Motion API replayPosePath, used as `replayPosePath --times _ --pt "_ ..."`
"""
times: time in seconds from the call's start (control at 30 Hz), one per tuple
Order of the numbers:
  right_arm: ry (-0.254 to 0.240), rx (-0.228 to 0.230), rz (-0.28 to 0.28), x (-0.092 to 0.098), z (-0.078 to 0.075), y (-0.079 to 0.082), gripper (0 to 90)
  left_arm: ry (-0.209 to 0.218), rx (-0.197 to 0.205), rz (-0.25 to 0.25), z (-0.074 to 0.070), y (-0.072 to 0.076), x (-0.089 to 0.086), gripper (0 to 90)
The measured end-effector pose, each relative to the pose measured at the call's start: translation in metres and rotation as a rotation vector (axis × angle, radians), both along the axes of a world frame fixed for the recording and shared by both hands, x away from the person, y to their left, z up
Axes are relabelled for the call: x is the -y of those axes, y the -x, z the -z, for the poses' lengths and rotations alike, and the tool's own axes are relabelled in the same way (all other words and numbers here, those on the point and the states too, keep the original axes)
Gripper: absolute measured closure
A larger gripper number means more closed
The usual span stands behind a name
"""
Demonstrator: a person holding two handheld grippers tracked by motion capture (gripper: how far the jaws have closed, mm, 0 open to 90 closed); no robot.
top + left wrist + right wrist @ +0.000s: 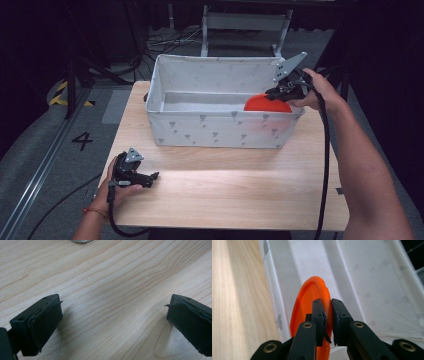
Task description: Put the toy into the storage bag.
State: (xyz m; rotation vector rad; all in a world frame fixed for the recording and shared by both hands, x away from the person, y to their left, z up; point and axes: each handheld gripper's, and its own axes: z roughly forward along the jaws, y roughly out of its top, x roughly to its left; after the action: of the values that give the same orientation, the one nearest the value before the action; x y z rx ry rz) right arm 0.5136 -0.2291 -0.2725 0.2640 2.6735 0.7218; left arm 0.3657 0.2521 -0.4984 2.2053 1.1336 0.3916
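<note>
The right gripper, upper right in the high view, pinches the orange plate inside the white box. The left gripper rests lower left, jaws wide, on the bare table.

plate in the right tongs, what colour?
Orange, plain. The plate shows best in the right gripper view, clamped on edge over the white bin.

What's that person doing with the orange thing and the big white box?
A person holds a gripper in each hand. The right gripper is shut on the rim of an orange plate, held on edge just inside the white fabric box, at its right end, ready to be set inside. The left gripper rests low over the wooden table in front of the box, its jaws wide open with nothing between them.
</note>
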Motion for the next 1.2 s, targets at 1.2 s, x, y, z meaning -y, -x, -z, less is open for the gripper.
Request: replayPosePath --times 1.2 --pt "0.195 -0.242 -0.031 -0.022 0.029 -0.025 80.9 0.000 0.000 0.000 0.000 0.000 0.000 0.5"
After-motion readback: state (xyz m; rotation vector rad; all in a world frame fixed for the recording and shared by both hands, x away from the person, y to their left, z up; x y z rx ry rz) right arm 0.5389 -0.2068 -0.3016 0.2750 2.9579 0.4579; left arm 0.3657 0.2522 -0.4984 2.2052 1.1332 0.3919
